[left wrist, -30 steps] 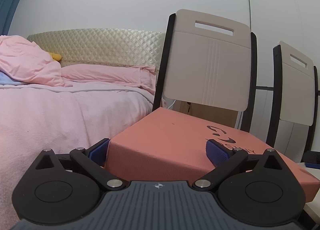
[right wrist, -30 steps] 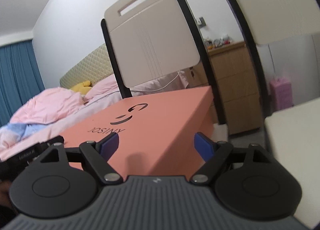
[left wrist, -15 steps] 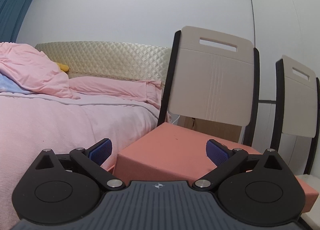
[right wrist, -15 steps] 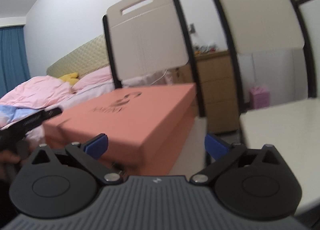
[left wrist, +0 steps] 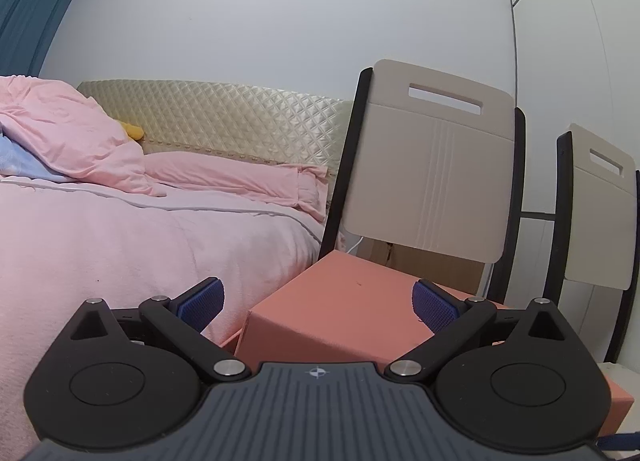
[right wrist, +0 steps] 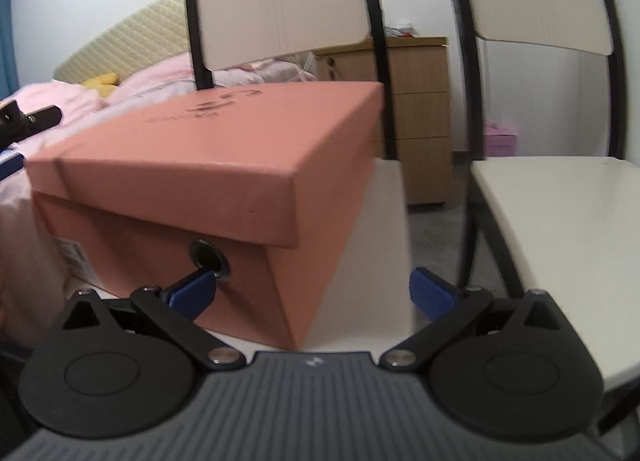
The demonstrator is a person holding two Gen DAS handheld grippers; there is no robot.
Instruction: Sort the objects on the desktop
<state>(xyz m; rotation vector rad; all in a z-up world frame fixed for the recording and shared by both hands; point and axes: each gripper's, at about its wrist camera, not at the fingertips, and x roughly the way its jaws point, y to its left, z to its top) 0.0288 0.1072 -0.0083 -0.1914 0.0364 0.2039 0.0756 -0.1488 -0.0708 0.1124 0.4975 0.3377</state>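
Box (right wrist: 208,165) sits on chair seat (right wrist: 384,213), near the front corner. Left claw (left wrist: 316,301) and right claw (right wrist: 312,289) both spread wide, grasping nothing. Risk: a nudge from either could tip the box off.

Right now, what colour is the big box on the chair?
The box is salmon pink, clearest in the right wrist view.

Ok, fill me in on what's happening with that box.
A person holds a gripper in each hand, one at either end of the closed salmon box, which sits on a chair seat. Neither grips it: the left gripper and the right gripper are both open, fingers spread near the box's corners. A second chair stands beside it.
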